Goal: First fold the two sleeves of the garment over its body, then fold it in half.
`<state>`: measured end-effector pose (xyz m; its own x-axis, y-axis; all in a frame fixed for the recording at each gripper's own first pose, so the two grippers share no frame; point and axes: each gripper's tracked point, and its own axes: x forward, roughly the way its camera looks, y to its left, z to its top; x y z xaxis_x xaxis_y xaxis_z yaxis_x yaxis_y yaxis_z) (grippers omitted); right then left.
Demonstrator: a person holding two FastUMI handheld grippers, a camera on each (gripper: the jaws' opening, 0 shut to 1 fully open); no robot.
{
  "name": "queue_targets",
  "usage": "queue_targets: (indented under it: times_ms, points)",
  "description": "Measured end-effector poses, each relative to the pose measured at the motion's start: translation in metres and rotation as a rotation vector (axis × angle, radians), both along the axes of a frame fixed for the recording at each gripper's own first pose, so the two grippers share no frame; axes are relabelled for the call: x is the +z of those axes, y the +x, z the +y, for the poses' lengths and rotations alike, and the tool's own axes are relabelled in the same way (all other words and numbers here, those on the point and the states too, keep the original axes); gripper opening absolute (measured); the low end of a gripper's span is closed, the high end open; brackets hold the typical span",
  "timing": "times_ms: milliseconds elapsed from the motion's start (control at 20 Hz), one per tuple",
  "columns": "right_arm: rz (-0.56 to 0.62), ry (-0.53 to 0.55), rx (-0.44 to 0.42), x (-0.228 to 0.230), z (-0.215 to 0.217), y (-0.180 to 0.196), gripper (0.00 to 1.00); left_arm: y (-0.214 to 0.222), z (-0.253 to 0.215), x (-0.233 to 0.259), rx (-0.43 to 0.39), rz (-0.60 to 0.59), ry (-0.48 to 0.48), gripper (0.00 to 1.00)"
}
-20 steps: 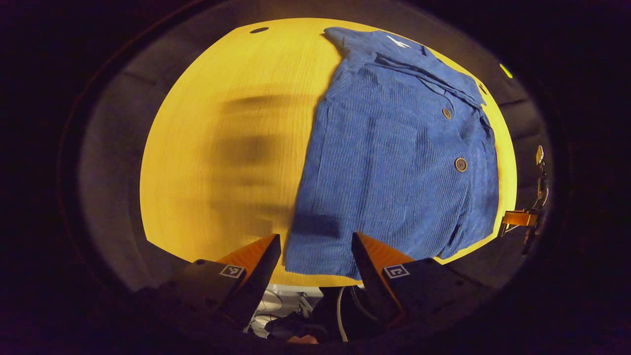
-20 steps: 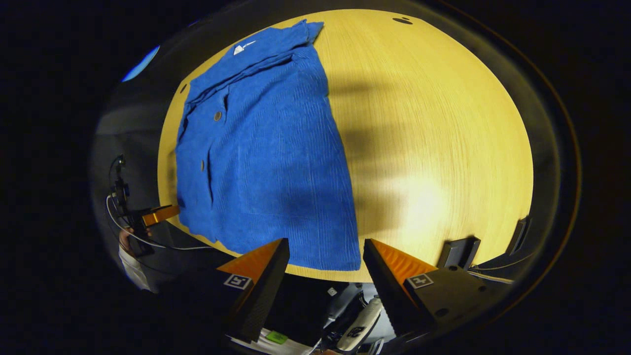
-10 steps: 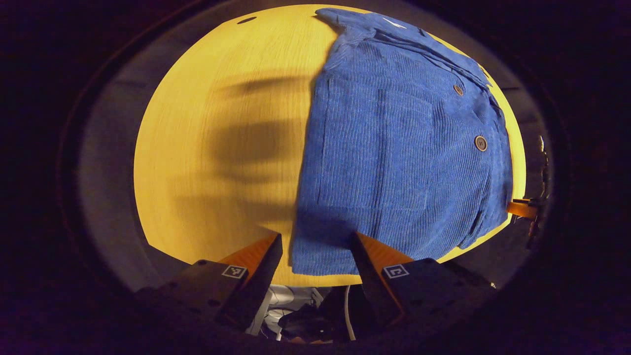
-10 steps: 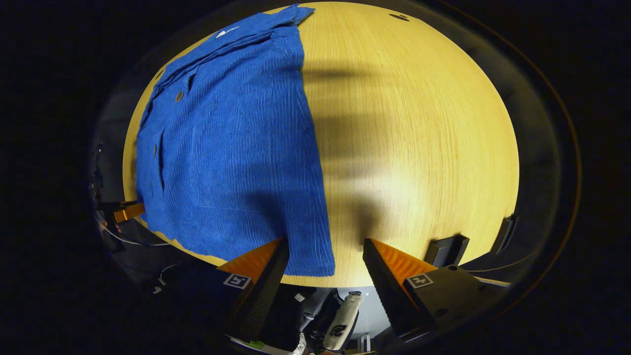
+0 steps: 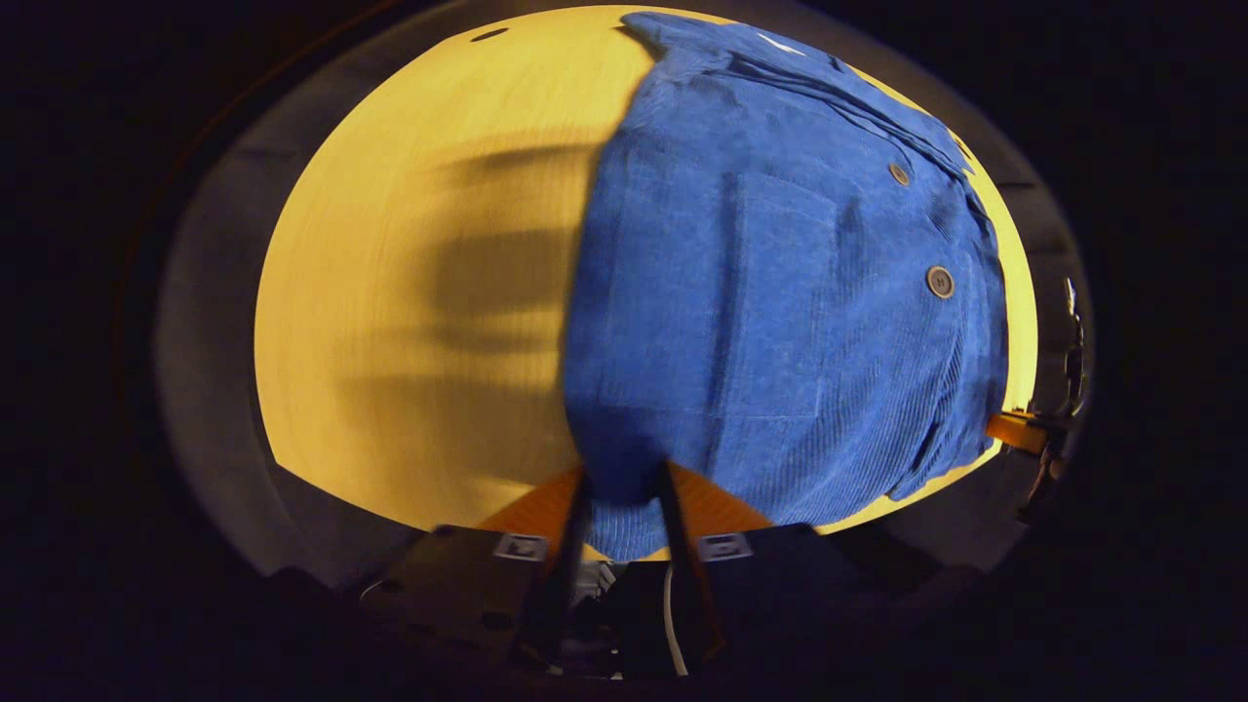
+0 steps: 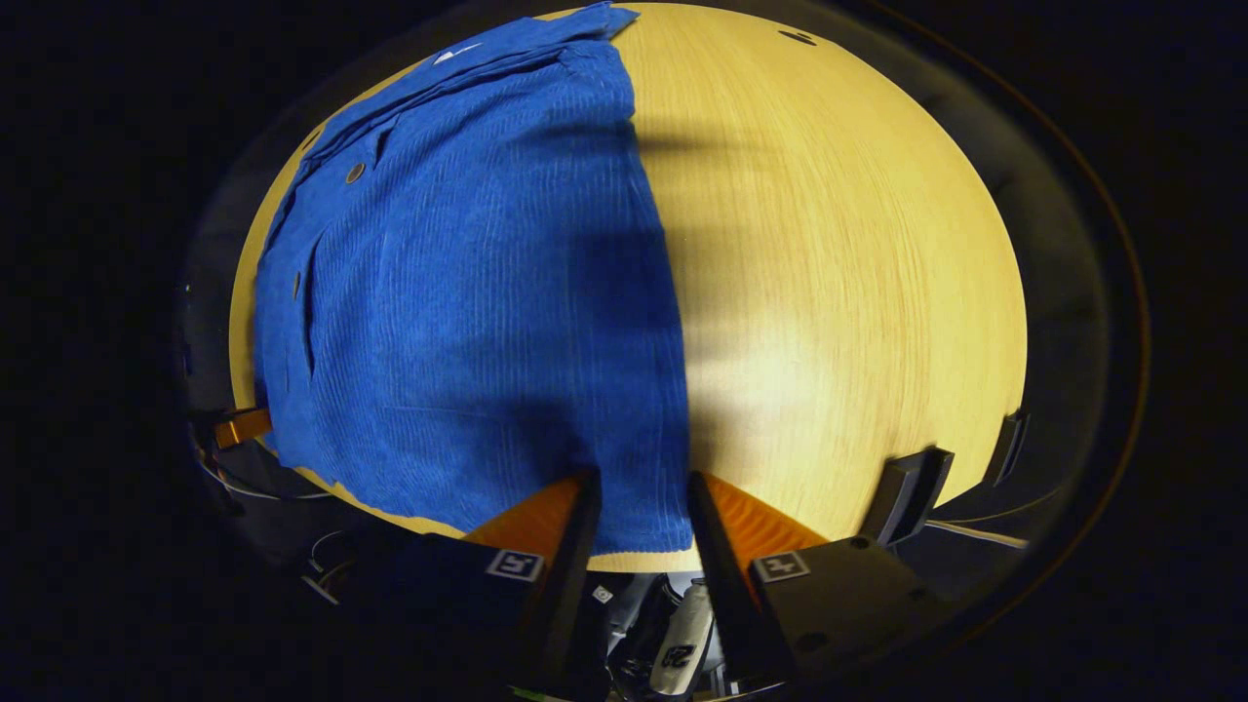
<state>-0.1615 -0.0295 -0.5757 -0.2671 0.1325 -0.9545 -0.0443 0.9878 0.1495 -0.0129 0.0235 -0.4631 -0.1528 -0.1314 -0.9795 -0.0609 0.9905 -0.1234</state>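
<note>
Wooden table (image 6: pixel 858 292), near edge: both grippers, left gripper (image 5: pixel 619 507) and right gripper (image 6: pixel 639 517), just pinched the shirt's (image 5: pixel 780 292) hem corners, ready to fold it in half.

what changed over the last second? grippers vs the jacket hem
Both hand-held grippers closed in from open. The left hand-held gripper now pinches the near hem corner of the blue corduroy jacket; the right hand-held gripper has narrowed around the other hem corner. The jacket stays flat on the wooden table, sleeves already folded in.
</note>
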Motion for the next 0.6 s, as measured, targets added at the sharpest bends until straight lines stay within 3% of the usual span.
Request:
queue_targets:
  times_ms: [100, 150, 250, 350, 600]
  points:
    - [-0.005, 0.03, -0.008, 0.0, 0.01, -0.001, 0.43, 0.001, -0.006, -0.003, -0.037, -0.009, -0.008, 0.02]
    - [-0.004, 0.038, -0.004, -0.001, 0.009, -0.002, 0.09, 0.002, -0.005, -0.003, -0.054, -0.02, -0.031, 0.02]
    - [-0.019, 0.08, -0.019, 0.003, 0.013, 0.003, 0.05, 0.006, -0.008, -0.001, -0.004, -0.037, -0.114, 0.02]
    - [-0.016, 0.107, -0.039, 0.006, 0.013, 0.003, 0.05, 0.012, -0.003, 0.007, 0.034, -0.047, -0.14, 0.0]
    - [-0.13, 0.217, -0.147, 0.058, 0.021, 0.059, 0.05, 0.052, -0.005, 0.07, -0.009, -0.233, -0.203, 0.0]
